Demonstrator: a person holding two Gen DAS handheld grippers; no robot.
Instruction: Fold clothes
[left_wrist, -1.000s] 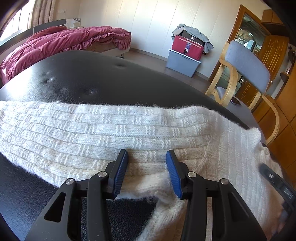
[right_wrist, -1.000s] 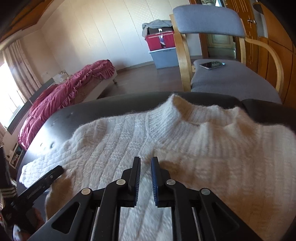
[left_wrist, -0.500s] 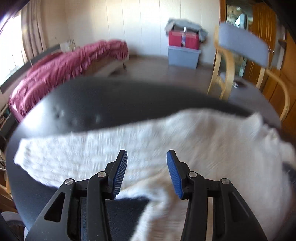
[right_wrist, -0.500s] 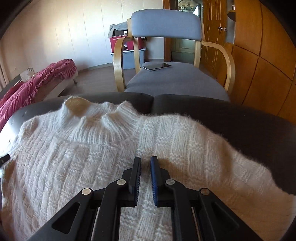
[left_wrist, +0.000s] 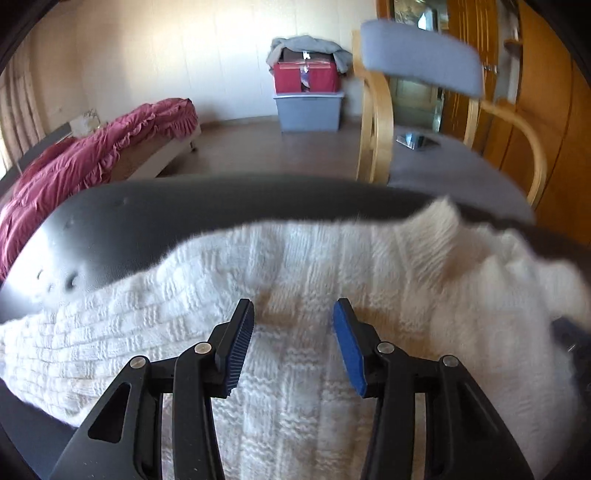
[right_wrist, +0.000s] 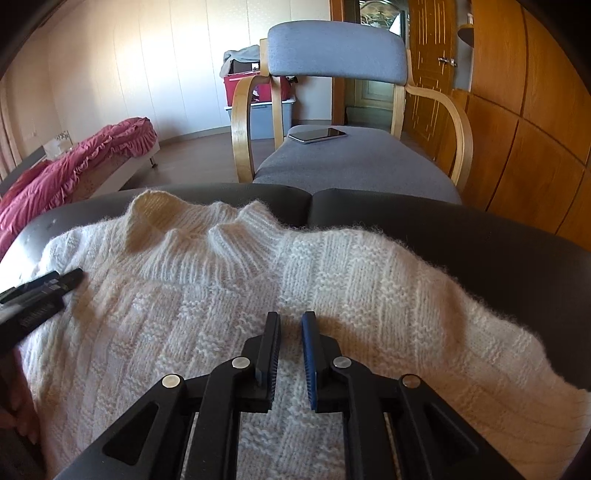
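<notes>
Hovering over white chunky-knit sweater (right_wrist: 332, 295) spread on black leather seat (right_wrist: 480, 236).
Left gripper (left_wrist: 293, 314) spread wide, empty, knit beneath; right gripper (right_wrist: 290, 321) nearly pressed together, thin gap, nothing pinched, ribbed collar (right_wrist: 207, 236) ahead-left.

Each hand-held gripper, left (left_wrist: 293, 347) and right (right_wrist: 290, 354), is matte black plastic with silver screws and ribbed blue finger pads (left_wrist: 349, 352).

The sweater (right_wrist: 332, 295) was cream-white in a basket-weave knit, the cushion (right_wrist: 480, 236) beneath black, the chair (right_wrist: 336, 48) grey on pale wood, the bedding (right_wrist: 74, 166) crimson, the gripper pads (left_wrist: 349, 354) blue.
</notes>
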